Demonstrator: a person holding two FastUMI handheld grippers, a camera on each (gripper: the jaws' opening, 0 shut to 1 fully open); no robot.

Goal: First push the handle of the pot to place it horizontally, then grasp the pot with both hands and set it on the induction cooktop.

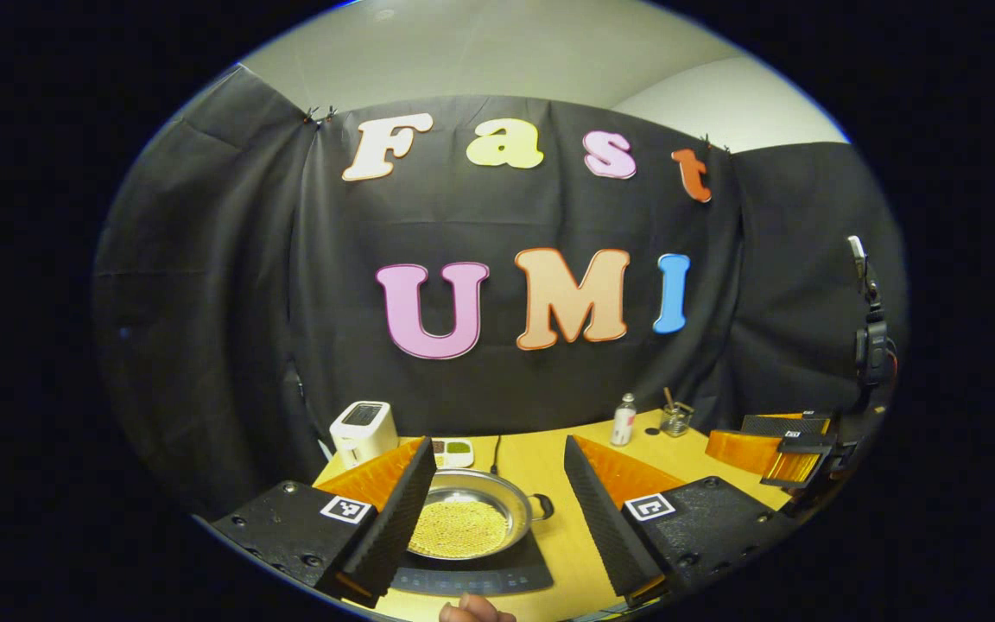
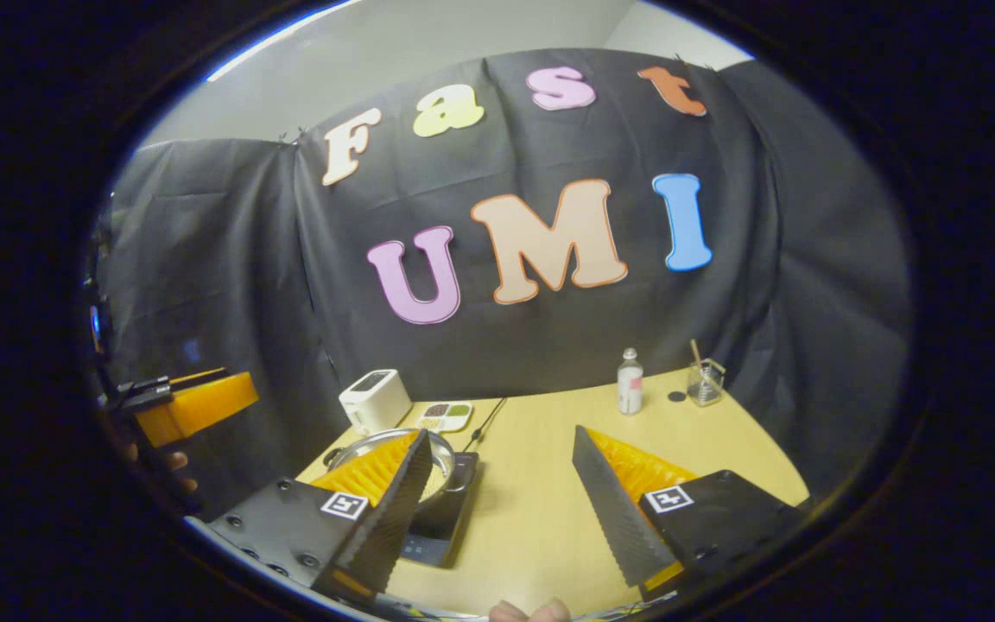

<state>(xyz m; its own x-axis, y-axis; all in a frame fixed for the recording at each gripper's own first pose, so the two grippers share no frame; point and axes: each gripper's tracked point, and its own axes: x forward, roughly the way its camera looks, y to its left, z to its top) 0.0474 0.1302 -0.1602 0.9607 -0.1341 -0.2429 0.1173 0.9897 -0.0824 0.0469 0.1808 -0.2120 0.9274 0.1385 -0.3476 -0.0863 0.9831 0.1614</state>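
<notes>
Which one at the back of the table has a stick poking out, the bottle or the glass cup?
The glass cup has the stick. The small capped bottle beside it has none.

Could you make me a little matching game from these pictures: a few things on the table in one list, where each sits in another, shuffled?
Things:
1. round silver metal pot
2. white boxy toaster
3. small clear bottle with a red label
4. clear glass cup holding sticks

Places:
A. far right end of the yellow wooden table, beside the bottle
B. on the flat black induction cooktop
C. back left corner of the table
D. at the back of the table, just left of the glass cup

Pairs: 1-B, 2-C, 3-D, 4-A
</notes>
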